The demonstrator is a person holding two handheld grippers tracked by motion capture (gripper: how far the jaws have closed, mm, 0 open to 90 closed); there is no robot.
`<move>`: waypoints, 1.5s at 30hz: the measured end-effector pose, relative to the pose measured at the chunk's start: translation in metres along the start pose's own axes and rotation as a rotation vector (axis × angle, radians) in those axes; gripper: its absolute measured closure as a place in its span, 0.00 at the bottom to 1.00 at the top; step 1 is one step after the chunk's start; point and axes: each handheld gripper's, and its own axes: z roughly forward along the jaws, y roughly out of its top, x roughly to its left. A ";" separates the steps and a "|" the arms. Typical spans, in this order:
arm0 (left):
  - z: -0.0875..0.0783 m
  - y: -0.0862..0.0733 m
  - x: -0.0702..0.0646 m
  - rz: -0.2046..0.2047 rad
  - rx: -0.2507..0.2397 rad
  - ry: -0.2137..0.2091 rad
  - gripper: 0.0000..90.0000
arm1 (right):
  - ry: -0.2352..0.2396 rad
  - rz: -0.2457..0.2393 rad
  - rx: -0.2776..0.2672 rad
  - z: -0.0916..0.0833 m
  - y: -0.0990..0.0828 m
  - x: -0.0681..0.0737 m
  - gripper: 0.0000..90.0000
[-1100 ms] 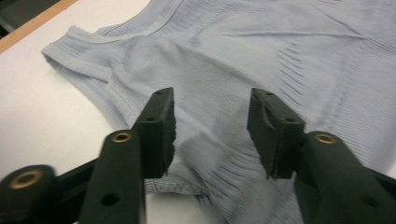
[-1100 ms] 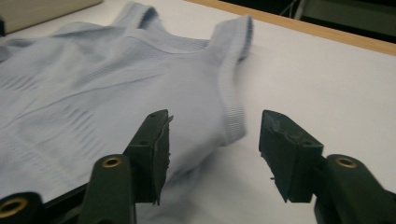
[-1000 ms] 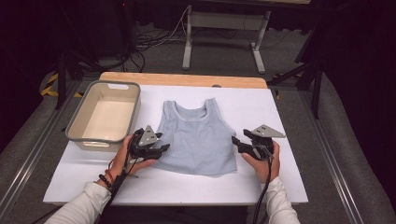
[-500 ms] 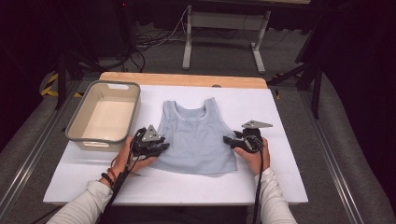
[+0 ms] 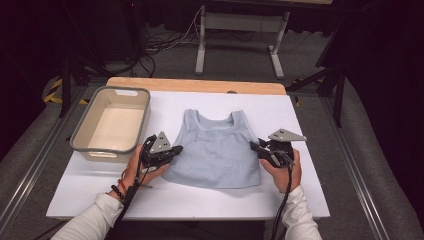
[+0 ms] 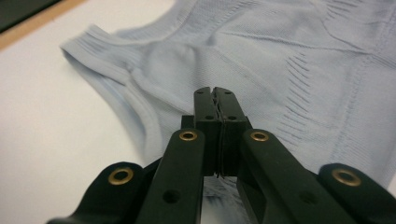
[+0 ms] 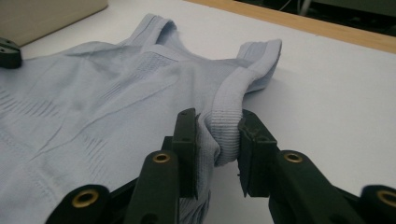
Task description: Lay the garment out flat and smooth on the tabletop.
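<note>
A pale blue tank top (image 5: 215, 150) lies flat at the middle of a white table (image 5: 310, 120), a beige bin (image 5: 111, 124) just to its left. The left gripper (image 6: 215, 100) is clamped tight on the fabric below one armhole. The right gripper (image 7: 217, 135) has just been closing, its jaws (with a narrow gap between them) pressing a bunched fold of the opposite armhole's ribbed edge.

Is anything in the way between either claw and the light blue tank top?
Nothing visible. The left claw is shut on the tank top at its side edge, and the right claw, whose jaws have just been closing, has the armhole hem bunched between them.
</note>
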 end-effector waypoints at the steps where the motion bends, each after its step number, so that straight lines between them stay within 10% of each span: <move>1: -0.001 0.001 -0.001 -0.002 -0.012 0.007 0.99 | -0.011 -0.002 0.003 -0.002 0.000 0.000 0.76; 5: 0.004 -0.002 0.006 -0.036 0.000 0.007 0.98 | -0.053 0.007 0.014 -0.002 -0.007 -0.003 0.58; 14: 0.033 -0.012 0.017 -0.087 0.119 0.017 0.52 | 0.003 0.001 0.045 0.014 -0.030 -0.014 0.46; 23: 0.038 -0.013 0.023 -0.105 0.141 -0.049 0.88 | 0.002 0.035 0.129 0.029 -0.039 -0.014 0.38; 36: 0.005 0.005 0.013 -0.017 0.029 0.081 0.92 | 0.012 0.030 0.046 0.016 -0.033 -0.010 0.73; 45: 0.016 -0.002 0.008 0.009 0.192 0.159 0.91 | -0.073 -0.030 0.066 0.025 -0.029 -0.001 0.52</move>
